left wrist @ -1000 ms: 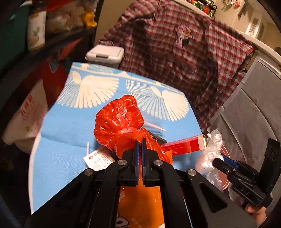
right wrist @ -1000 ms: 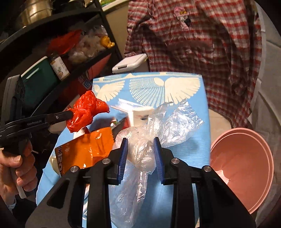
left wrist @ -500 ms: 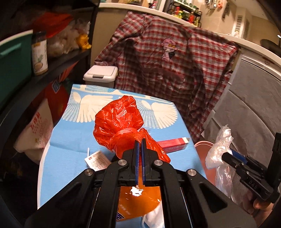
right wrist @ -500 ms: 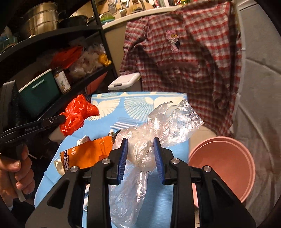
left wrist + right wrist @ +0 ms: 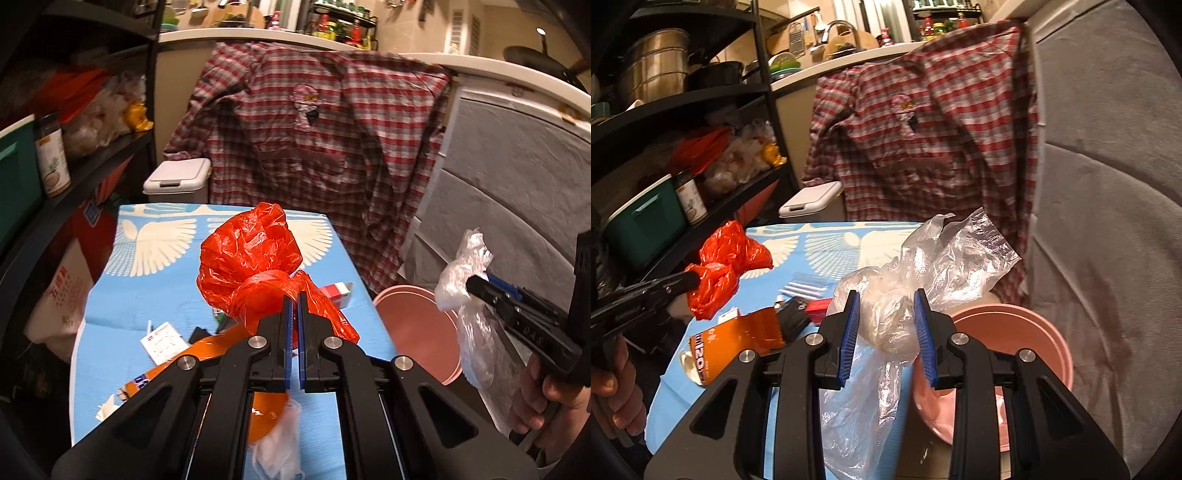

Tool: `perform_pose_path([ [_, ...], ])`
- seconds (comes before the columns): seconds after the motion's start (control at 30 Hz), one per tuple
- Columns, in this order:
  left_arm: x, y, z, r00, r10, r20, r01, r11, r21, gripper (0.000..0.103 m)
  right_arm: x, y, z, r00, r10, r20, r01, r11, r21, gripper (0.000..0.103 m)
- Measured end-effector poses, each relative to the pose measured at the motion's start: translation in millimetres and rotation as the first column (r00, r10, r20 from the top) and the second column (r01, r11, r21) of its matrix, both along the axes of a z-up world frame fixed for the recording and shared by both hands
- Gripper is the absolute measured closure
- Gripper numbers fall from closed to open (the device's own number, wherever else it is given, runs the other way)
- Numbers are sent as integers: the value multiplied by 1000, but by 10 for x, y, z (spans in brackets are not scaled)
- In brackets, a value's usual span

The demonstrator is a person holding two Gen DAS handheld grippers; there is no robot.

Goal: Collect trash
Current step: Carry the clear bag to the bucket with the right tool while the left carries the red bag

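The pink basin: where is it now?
In the right wrist view the pink basin sits low right, beside the blue table, just behind the clear bag.

A red plaid shirt [image 5: 317, 140] hangs over the white counter edge [image 5: 258, 35] ahead of me, black shelving [image 5: 683, 107] crowded with steel pots [image 5: 652, 72] to my left, a grey padded panel [image 5: 1108, 184] to my right, under warm dim indoor light.

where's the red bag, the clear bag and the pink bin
red plastic bag [image 5: 247, 254], left wrist view, on its crinkled upper bulge above the knot
clear plastic bag [image 5: 890, 325], right wrist view, on the wadded middle between the blue fingers
pink bin [image 5: 1027, 325], right wrist view, on the inner wall below its far rim
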State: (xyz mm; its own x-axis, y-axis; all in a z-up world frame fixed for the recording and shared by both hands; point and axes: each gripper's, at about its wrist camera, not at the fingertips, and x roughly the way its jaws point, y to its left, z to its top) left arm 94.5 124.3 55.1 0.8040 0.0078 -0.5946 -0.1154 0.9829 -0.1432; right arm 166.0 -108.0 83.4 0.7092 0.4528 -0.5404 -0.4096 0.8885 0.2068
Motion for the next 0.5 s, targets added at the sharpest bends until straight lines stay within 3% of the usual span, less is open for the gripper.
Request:
perform_pose_path([
  [0.5, 246, -593, -49, 993, -118, -8, 118, 993, 0, 101, 168, -542, -17, 993, -114, 9, 114, 992, -56, 72],
])
